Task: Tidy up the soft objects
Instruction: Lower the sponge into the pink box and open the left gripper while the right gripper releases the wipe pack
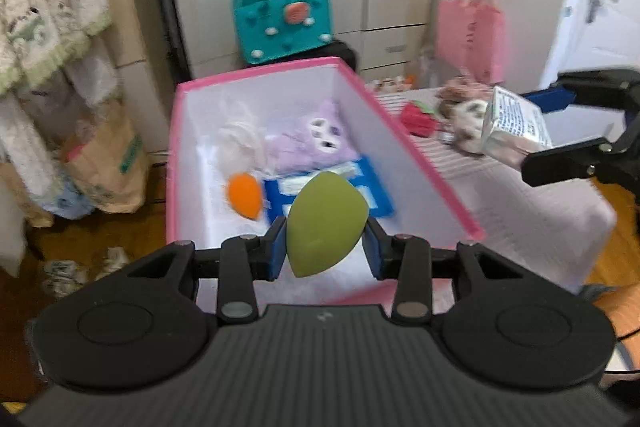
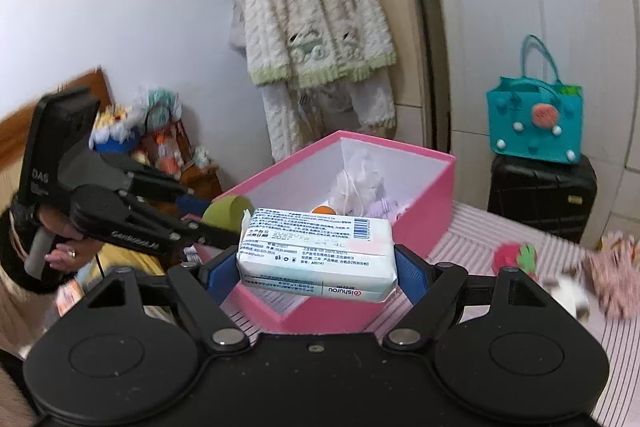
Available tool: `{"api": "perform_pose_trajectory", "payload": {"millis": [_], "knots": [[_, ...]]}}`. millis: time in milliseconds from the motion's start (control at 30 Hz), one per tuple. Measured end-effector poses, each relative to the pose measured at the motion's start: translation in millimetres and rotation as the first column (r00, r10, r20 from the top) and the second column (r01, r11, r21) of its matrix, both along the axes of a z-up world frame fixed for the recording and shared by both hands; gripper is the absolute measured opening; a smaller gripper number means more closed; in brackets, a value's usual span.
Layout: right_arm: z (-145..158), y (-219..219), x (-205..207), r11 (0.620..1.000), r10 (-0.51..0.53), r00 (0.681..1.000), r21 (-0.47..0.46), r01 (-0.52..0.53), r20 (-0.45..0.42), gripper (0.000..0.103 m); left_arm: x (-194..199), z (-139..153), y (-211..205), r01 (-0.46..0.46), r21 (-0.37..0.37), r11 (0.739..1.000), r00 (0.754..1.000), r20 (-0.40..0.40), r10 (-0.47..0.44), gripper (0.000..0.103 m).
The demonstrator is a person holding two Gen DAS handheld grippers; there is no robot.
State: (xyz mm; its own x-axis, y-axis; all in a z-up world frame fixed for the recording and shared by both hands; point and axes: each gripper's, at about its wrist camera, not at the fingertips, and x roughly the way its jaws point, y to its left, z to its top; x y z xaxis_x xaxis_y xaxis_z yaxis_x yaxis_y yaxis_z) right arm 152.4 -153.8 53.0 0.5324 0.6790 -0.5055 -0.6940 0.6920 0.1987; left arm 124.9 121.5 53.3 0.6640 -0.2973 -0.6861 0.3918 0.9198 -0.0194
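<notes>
A green sponge (image 1: 326,223) is being pinched by the left gripper (image 1: 326,247) above the pink box (image 1: 420,163); a tissue pack (image 2: 318,253) is being clamped by the right gripper (image 2: 318,267) beside that box; release inside is judged next

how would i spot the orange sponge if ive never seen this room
Find the pink box on the striped bed. Look at its white floor, on the left side beside the blue pack and in front of the purple plush. The orange sponge is the only small, smooth, egg-shaped orange thing there.
</notes>
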Motion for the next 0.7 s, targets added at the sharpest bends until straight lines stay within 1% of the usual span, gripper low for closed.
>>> {"api": "perform_pose_trajectory", "payload": {"millis": [67,133,267,300,367,433,467,567,633,700], "knots": [[6,15,14,0.998,0.024,1.0,-0.059,-0.024,0.009,0.084,14,1,3,-0.036,0.029,0.999,0.999,0.0,0.036,0.039],[9,29,26,0.993,0.048,0.999,-0.11,-0.045,0.018,0.084,22,2,1,-0.035,0.067,0.997,0.999,0.015,0.034,0.039],[7,57,51,0.97,0.093,0.995,-0.227,-0.085,0.025,0.084,50,-3,5,-0.023,0.054,0.998,0.998,-0.057,0.026,0.039],[5,63,56,0.962,0.106,0.994,-0.256,-0.096,0.027,0.084,57,-6,5,-0.026,0.064,0.998,0.997,-0.069,0.03,0.039],[-1,74,67,0.944,0.129,0.991,-0.311,-0.114,0.03,0.084,70,-12,2,-0.036,0.114,0.993,0.996,-0.075,0.045,0.039],[-7,82,78,0.928,0.146,0.989,-0.348,-0.132,0.014,0.084,82,-17,-1,-0.047,0.176,0.983,0.996,-0.06,0.058,0.04],[-10,85,83,0.922,0.158,0.988,-0.358,-0.146,0.002,0.084,86,-18,-2,-0.045,0.195,0.98,0.997,-0.058,0.058,0.04],[-17,95,96,0.908,0.198,0.98,-0.374,-0.19,-0.017,0.084,96,-20,-3,0.001,0.223,0.975,0.995,-0.095,0.021,0.04],[-23,102,100,0.887,0.239,0.971,-0.404,-0.223,-0.01,0.084,103,-23,-4,0.011,0.238,0.971,0.993,-0.114,0.017,0.04],[-28,108,106,0.868,0.27,0.963,-0.428,-0.253,-0.021,0.084,106,-26,-7,0.022,0.267,0.963,0.994,-0.113,0.009,0.04]]}}
